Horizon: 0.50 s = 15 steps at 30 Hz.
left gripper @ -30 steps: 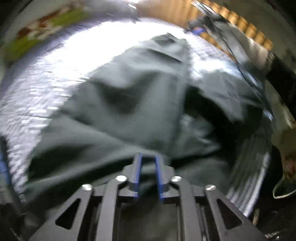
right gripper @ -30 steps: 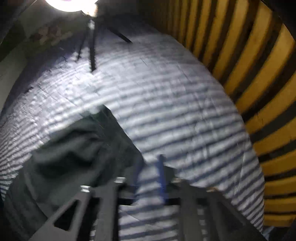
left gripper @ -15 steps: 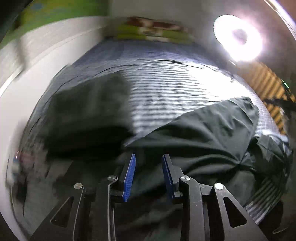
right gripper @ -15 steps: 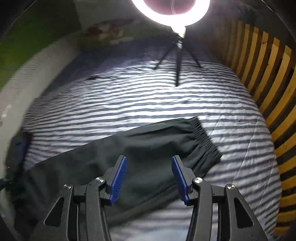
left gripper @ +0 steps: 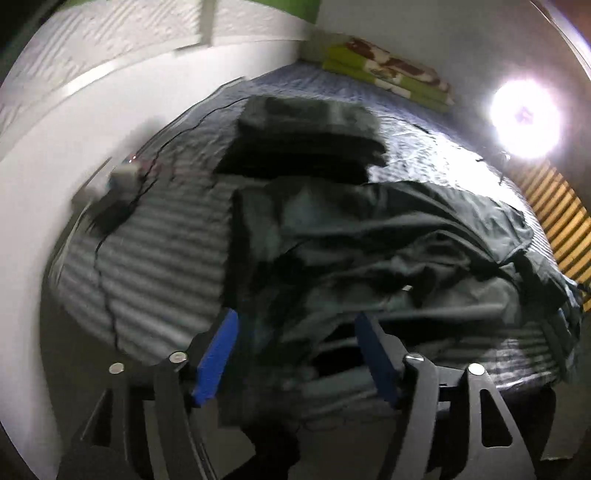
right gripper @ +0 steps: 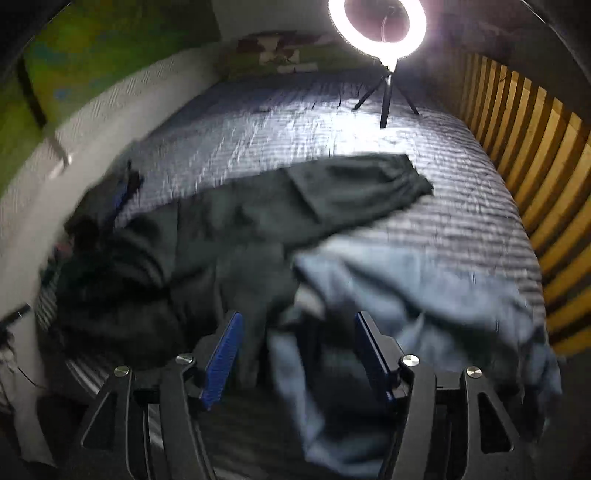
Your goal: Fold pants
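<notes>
- The dark pants (right gripper: pixel 266 218) lie crumpled across the middle of the striped bed (right gripper: pixel 280 125), waistband end toward the slatted wooden side (right gripper: pixel 535 173), the other end bunched near the white wall (left gripper: pixel 44 192).
- Beyond the pants the far half of the bed lies bare up to the ring light (right gripper: pixel 376 26) on its tripod; one green patterned pillow (left gripper: pixel 388 74) lies at the head.
- A folded stack of dark garments (left gripper: pixel 310 136) sits just past the pants near the wall; how many pieces it holds cannot be told.
- One pale blue garment (right gripper: pixel 417 288) lies heaped at the near edge, touching the pants.
- Left gripper (left gripper: pixel 295 354): jaws spread wide above the rumpled pants, nothing between them.
- Right gripper (right gripper: pixel 295 354): jaws equally wide apart, holding nothing, over the seam where blue garment meets pants.
- A small device with a dark cable (left gripper: pixel 125 177) lies by the wall edge.
</notes>
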{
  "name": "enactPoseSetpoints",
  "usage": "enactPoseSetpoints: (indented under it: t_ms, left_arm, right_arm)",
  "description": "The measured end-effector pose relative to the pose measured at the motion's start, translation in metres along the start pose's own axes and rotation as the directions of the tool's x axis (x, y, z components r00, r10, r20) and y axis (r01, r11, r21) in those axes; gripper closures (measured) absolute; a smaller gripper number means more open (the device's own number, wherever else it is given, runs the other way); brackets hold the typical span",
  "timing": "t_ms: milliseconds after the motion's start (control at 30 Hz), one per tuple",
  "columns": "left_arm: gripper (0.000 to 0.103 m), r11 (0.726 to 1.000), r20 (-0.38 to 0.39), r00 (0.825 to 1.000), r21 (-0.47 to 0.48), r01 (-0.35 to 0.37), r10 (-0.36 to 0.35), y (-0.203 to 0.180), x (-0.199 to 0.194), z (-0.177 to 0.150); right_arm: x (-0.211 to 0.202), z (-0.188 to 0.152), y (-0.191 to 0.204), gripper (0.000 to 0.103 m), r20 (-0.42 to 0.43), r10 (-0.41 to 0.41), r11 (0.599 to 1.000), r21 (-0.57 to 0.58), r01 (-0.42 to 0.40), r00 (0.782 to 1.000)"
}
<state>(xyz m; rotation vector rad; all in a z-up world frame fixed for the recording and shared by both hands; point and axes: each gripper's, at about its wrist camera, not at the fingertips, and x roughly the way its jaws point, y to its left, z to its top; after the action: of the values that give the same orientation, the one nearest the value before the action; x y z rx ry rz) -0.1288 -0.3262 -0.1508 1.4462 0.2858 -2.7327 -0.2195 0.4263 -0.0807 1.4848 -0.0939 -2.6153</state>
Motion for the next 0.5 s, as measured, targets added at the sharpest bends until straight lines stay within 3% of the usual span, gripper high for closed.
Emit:
enactPoseSetpoints:
  t_ms: [100, 233, 400, 433, 500]
  left_arm:
    - [0.031, 0.999, -0.026, 1.0, -0.047, -0.006, 0.005, 0.018, 0.006, -0.019]
    - [0.03, 0.995, -0.064, 0.998, -0.101, 0.011, -0.018, 0.032, 0.022, -0.034]
    - [0.03, 0.991, -0.08, 0.996, -0.131, 0.027, -0.038, 0.033, 0.036, -0.04]
    - [0.03, 0.992, -0.086, 0.996, -0.127, 0.027, -0.038, 0.032, 0.039, -0.039]
    - [0.03, 0.994, -0.084, 0.996, -0.109, 0.016, -0.025, 0.032, 0.042, -0.033]
  right_arm:
    - [0.015, -0.018, 0.025, 0.044, -0.029, -0.025, 0.998, -0.055, 0.024, 0.999]
    - [0.042, -0.025, 0.058, 0.044, -0.021, -0.15, 0.979, -0.14, 0.145, 0.988]
    - [0.083, -0.017, 0.069, 0.044, -0.066, -0.136, 0.987, -0.096, 0.129, 0.989]
    - [0.087, -0.017, 0.071, 0.046, -0.07, -0.149, 0.985, -0.093, 0.142, 0.986]
    - [0.09, -0.013, 0.067, 0.08, -0.104, -0.141, 0.99, -0.036, 0.138, 0.985]
